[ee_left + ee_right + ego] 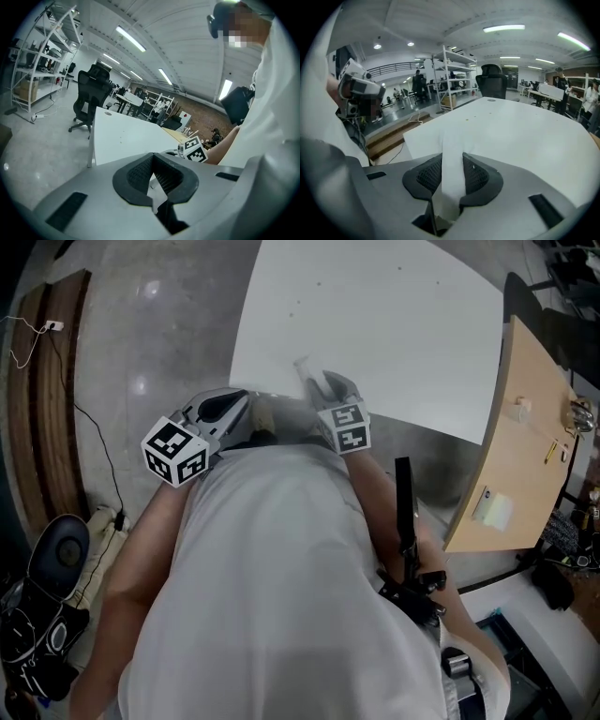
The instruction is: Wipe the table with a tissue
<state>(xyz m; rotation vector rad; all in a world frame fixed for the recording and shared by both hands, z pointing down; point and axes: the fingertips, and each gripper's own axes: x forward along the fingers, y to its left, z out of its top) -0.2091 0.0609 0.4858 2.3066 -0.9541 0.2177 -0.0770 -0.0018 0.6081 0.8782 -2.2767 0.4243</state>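
White table [375, 334], grey glossy floor [159, 343]; right claw [453, 161] pinches tissue [451, 192]; left claw [152, 165] seemingly closed, empty.

White table [394, 324], only a few tiny dark specks [298, 306] on its top. Wooden desk [525, 418] just beside its right edge carries a pale sheet [494, 510] and small items too small to tell. Grey floor [159, 343] has a black cable [94, 442] and a white power strip [105, 532] on it.
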